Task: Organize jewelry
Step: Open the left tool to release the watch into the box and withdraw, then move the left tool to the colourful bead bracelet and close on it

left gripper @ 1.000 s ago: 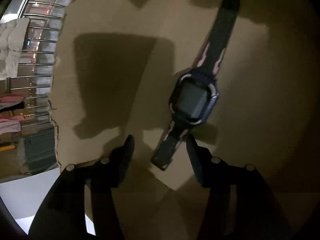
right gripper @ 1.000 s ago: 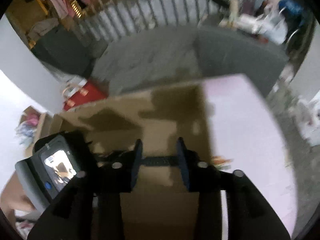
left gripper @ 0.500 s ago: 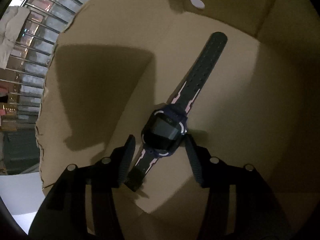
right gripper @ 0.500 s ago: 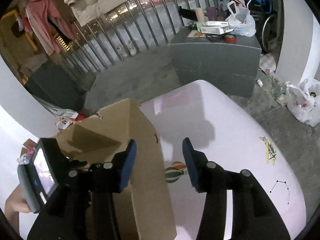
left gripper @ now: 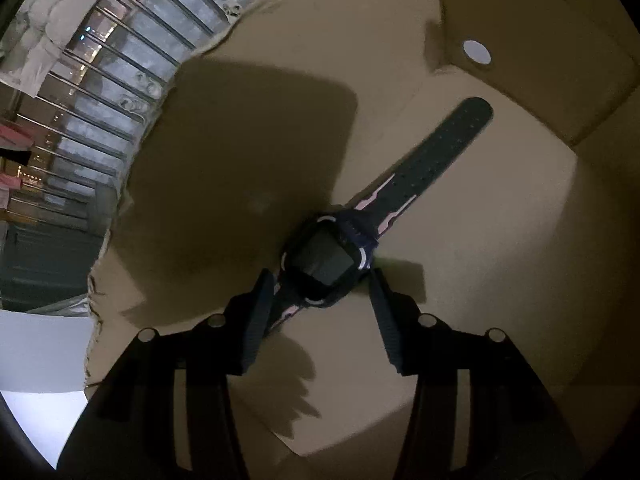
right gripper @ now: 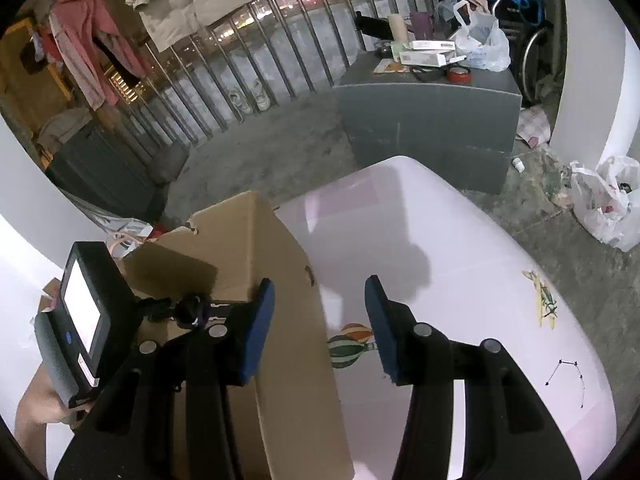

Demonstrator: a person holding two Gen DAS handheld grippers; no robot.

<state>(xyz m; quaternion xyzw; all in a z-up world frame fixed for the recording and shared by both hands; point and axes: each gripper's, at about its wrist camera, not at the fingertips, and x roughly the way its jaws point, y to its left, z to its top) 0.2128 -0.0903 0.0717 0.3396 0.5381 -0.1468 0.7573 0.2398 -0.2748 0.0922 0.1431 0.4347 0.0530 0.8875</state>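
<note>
Watch (left gripper: pixel 328 256) lies in cardboard box (left gripper: pixel 500 260) between my left tongs (left gripper: pixel 320 316), apart, not clamping; right tongs (right gripper: pixel 320 324) apart, empty above tabletop (right gripper: pixel 460 280); next, I judge: fetch another piece.

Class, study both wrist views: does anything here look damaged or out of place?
Yes. The cardboard box has a ragged, torn rim at its left edge, and the watch lies diagonally on its floor.

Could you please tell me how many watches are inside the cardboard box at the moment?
1. The watch lies flat on the cardboard box floor, strap stretched diagonally, its face between the left gripper fingers. Box corners behind the gripper are hidden.
</note>
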